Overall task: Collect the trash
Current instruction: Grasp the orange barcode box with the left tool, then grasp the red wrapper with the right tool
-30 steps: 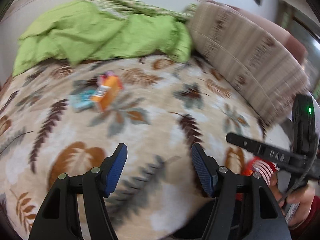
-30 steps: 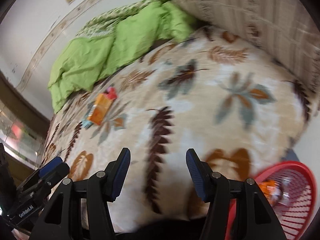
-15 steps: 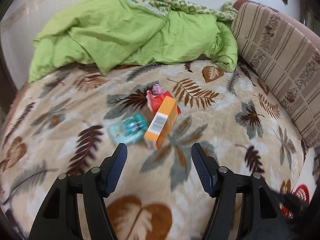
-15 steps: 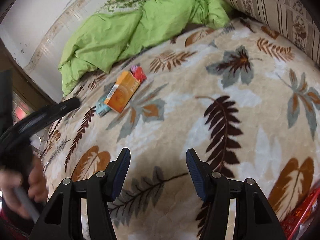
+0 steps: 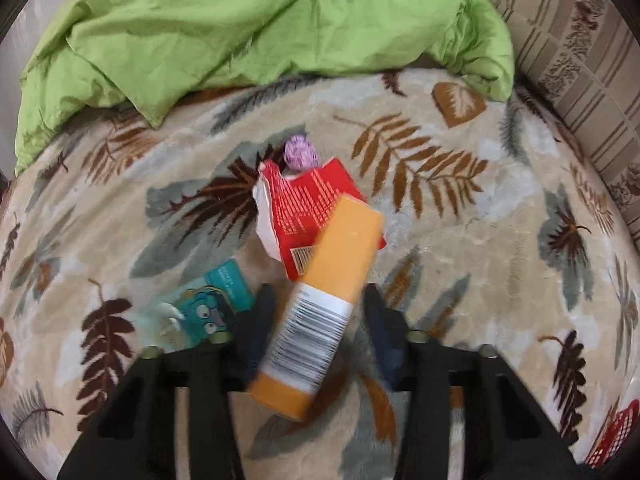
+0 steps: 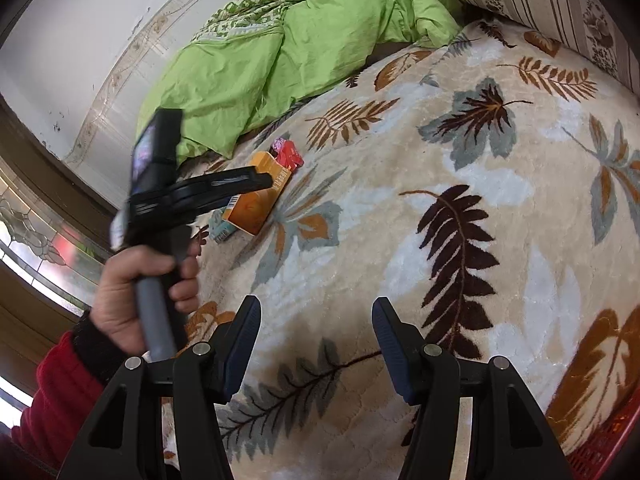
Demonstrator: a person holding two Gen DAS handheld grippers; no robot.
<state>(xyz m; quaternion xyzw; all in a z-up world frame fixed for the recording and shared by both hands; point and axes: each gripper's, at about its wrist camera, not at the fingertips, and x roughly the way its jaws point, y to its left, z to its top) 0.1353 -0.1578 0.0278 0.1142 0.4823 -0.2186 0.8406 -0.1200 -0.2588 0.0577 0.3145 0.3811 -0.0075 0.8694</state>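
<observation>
Trash: four pieces lie close together on the leaf-patterned blanket (image 5: pixel 460 240) of a bed, and the orange carton (image 5: pixel 320 320) serves as the landmark for everything below.
Orange carton: long box lying flat, barcode panel near its close end; its far end overlaps the red packet (image 5: pixel 304 208).
Red packet: torn open, white inside showing at the ripped edge, partly under the carton's far end.
Purple ball (image 5: pixel 299 153): small crumpled wad just beyond the red packet, on the side away from the carton.
Teal wrapper (image 5: pixel 200 312): cartoon-face print, flat on the blanket just left of the carton's barcode end.
Left gripper (image 5: pixel 316 320): its jaws are closing with the carton's barcode end between them; the fingers are blurred, the left one looks close against the carton's side and a gap shows at the right one, so no firm grip can be seen.
Left hand (image 6: pixel 140 280): seen from the right wrist camera, wrapped round the left gripper's handle, red sleeve (image 6: pixel 52 392) with a dark cuff behind it, well short of the carton.
Right gripper (image 6: pixel 316 340): jaws held about halfway apart with nothing between them, over bare blanket well away from the carton.
Green duvet (image 5: pixel 240 28): bunched up on the bed beyond the carton and the purple ball.
Striped cushion (image 5: pixel 580 60): far right of the carton, along the bed's edge.
Red basket (image 5: pixel 612 436): only a meshed rim shows, well to the right of the carton at the bed's near edge.
</observation>
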